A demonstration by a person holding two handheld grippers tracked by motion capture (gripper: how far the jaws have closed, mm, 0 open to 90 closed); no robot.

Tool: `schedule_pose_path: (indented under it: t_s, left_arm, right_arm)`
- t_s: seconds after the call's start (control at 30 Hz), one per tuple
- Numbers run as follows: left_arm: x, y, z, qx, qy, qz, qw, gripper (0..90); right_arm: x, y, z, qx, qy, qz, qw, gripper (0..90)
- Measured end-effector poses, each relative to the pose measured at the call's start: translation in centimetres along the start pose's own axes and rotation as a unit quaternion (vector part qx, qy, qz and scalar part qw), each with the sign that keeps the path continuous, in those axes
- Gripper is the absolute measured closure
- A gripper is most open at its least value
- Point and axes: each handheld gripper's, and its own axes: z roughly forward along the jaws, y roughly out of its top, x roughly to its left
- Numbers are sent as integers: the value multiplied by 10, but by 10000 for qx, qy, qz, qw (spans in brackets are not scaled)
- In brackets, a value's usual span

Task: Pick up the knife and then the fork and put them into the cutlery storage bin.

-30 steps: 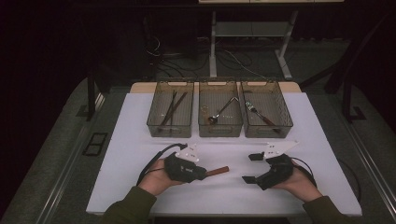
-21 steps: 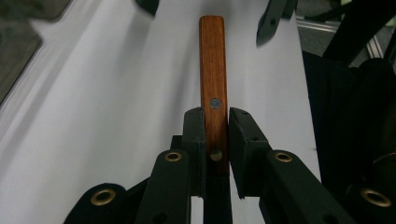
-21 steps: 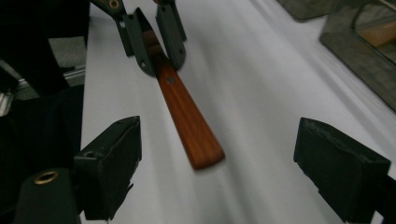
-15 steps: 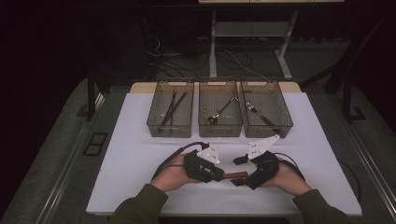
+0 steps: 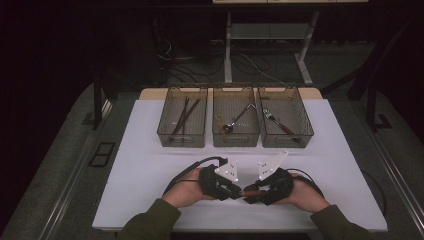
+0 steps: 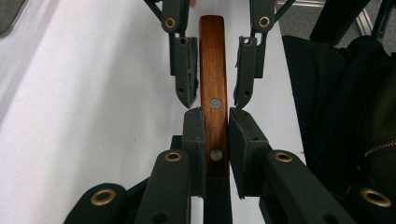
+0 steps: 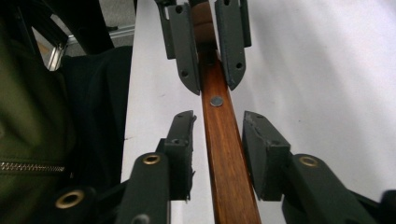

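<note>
High view: my two hands meet near the table's (image 5: pixel 150 170) front edge, about its middle, with the left gripper (image 5: pixel 235 189) and right gripper (image 5: pixel 250 194) pointing at each other, tips almost touching. Between them lies a wooden handle (image 5: pixel 251 190), brown with metal rivets, spanning the gap from one to the other.

In the left gripper view my jaws are clamped on the handle (image 6: pixel 214 107), pads pressed against both its sides at the rivet end, and the rest of it runs away from me above the white table. The right gripper (image 6: pixel 215 56) faces me there, one jaw on each side of the handle's far end, with a gap on both sides.

In the right gripper view my jaws stand apart around the handle (image 7: pixel 224 140), not touching it, while the left gripper (image 7: pixel 207 51) is closed on it farther along.

Along the back edge sit three bins: left bin (image 5: pixel 165 135) with dark sticks, middle bin (image 5: pixel 236 140) with a ladle, right bin (image 5: pixel 302 134) with a fork.
</note>
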Motion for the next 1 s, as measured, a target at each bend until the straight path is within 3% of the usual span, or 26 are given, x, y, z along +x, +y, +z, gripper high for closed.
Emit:
schedule_pose_path:
  t_s: [0.17,0.27,0.33,0.6,0.7,0.73,0.83,1.0]
  left_arm:
    - [-1,1,1,13,-62,55,10000,768]
    - [0,2,1,-17,-42,197,9998,768]
    - [-2,2,0,-36,-89,142,9999,767]
    - [-1,0,0,-84,-120,250,9996,765]
    - [-1,-3,1,-143,-159,171,9996,756]
    - [1,-3,1,-159,-134,195,9996,726]
    - [0,-11,-3,-322,-46,-150,9994,605]
    - [1,-28,-15,-693,202,-285,9970,490]
  right_arm:
    - [2,1,2,26,27,-76,10000,671]
    - [2,2,4,64,33,-114,9999,687]
    - [3,2,4,75,19,-177,9998,718]
    - [5,4,4,97,29,-268,9996,750]
    - [4,3,5,105,55,-213,9997,752]
    - [4,3,5,113,67,-214,9997,752]
    - [4,1,5,157,22,-170,9997,752]
    - [1,-3,0,153,-135,-88,9998,752]
